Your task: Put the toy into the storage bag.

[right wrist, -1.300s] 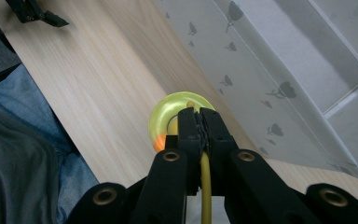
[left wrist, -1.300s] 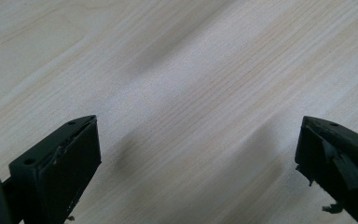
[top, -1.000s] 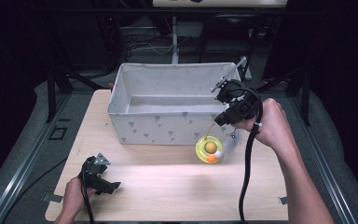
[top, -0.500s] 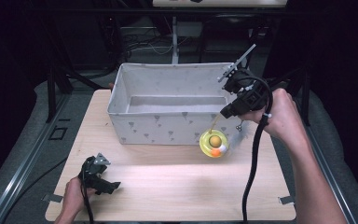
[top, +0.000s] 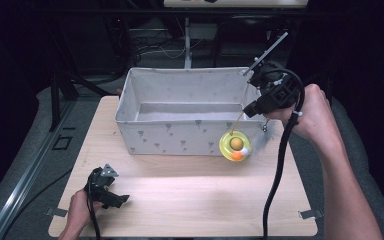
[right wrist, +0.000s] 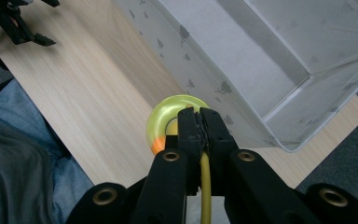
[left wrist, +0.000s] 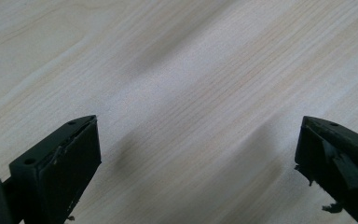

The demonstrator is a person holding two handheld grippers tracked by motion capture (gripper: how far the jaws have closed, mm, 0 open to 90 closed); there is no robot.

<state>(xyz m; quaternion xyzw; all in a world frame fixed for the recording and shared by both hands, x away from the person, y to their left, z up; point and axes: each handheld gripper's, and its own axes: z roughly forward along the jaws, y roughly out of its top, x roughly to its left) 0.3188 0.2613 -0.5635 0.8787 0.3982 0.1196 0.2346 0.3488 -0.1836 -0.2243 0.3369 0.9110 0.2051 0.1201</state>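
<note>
Right gripper [right wrist: 199, 122] clamped on the yellow string [right wrist: 205, 186] of a yellow yo-yo [top: 236, 146], which dangles just before the white fabric bin [top: 180, 138]. Left gripper [left wrist: 196, 154] jaws spread wide, empty, low over the wooden table [top: 190, 195].

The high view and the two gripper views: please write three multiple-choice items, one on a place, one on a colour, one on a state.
1. Where is the toy?
A. inside the bin
B. in front of the bin, near its right end
C. beside the left gripper

2. What colour is the toy's ring?
A. yellow-green
B. blue
C. white

3. How do the jaws of the left gripper stand?
A. shut on the toy
B. shut on nothing
C. wide apart over the table

Answers:
1. B, as the high view shows it outside the front wall.
2. A, as the ring shows yellow-green, with an orange ball.
3. C, as wood shows between the jaws, while the right gripper is shut on the toy's string.
</note>
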